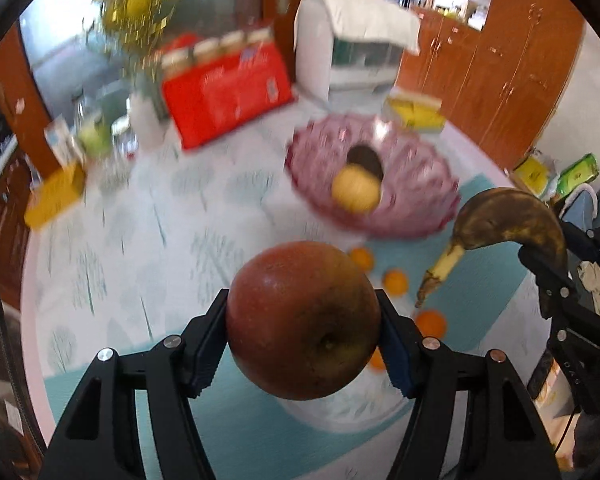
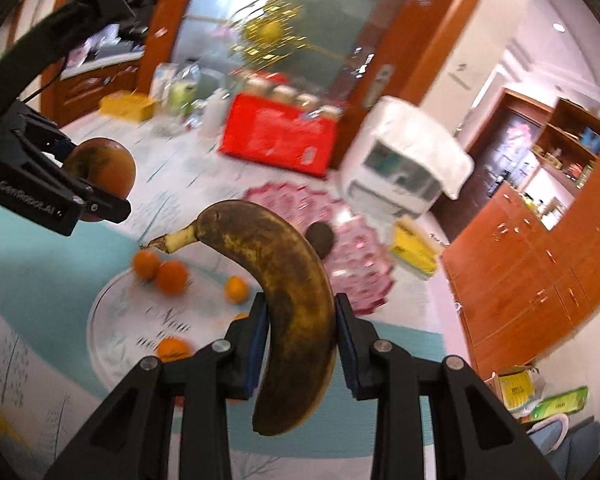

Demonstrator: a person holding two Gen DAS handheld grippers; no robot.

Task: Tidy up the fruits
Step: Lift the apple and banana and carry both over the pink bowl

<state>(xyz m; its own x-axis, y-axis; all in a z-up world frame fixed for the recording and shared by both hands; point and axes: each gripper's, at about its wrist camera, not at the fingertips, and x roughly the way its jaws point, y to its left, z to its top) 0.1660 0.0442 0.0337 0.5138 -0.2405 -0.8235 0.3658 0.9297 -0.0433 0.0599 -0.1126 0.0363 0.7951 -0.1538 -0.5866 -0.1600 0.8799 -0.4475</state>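
Observation:
My left gripper (image 1: 303, 322) is shut on a red apple (image 1: 303, 320), held in the air above the table; the same apple (image 2: 102, 170) shows at the left of the right wrist view. My right gripper (image 2: 301, 328) is shut on a brown overripe banana (image 2: 288, 308), also lifted; that banana (image 1: 504, 220) appears at the right of the left wrist view. A pink glass bowl (image 1: 416, 208) stands beyond, holding a yellow fruit (image 1: 356, 194) and a dark fruit (image 1: 365, 158). Several small oranges (image 2: 172, 276) lie on the table below the grippers.
A red carton (image 1: 228, 96) with jars, a white appliance (image 1: 352, 44), yellow boxes (image 1: 414, 114) and bottles stand at the table's far side. Wooden cabinets (image 2: 540, 264) run along the right. A patterned tablecloth (image 1: 140, 240) covers the table.

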